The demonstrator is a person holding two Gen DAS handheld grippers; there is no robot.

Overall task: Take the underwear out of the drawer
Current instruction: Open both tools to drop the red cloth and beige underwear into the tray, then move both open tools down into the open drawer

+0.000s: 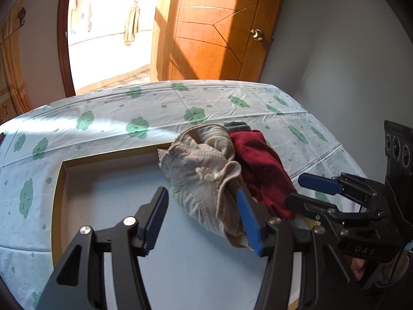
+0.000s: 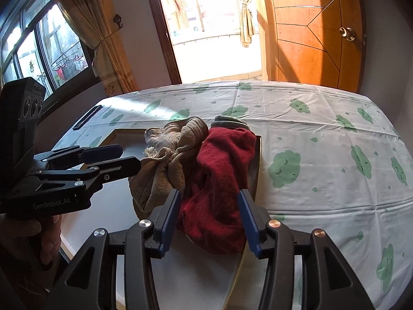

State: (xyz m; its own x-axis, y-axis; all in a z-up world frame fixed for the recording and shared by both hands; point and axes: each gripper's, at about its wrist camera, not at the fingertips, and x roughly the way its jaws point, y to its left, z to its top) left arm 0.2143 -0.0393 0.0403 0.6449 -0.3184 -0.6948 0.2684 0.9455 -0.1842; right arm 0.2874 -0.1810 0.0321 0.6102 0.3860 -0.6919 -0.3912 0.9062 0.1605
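An open shallow drawer [image 1: 62,180] [image 2: 116,134] with a pale floor is set into the table top. Beige underwear [image 1: 204,178] [image 2: 165,160] and dark red underwear [image 1: 263,165] [image 2: 219,175] lie bunched together at its right side, with a grey waistband [image 1: 236,125] [image 2: 229,121] behind them. My left gripper [image 1: 204,217] is open; its right finger touches the beige piece. My right gripper [image 2: 209,219] is open, its jaws on either side of the red piece. Each gripper also shows in the other view, the right one [image 1: 309,193] and the left one [image 2: 124,157].
A white tablecloth with green cloud prints [image 1: 129,118] [image 2: 322,155] covers the table around the drawer. A wooden door [image 1: 216,25] [image 2: 317,31] and a bright doorway stand behind. A window with curtains [image 2: 51,41] is at the left.
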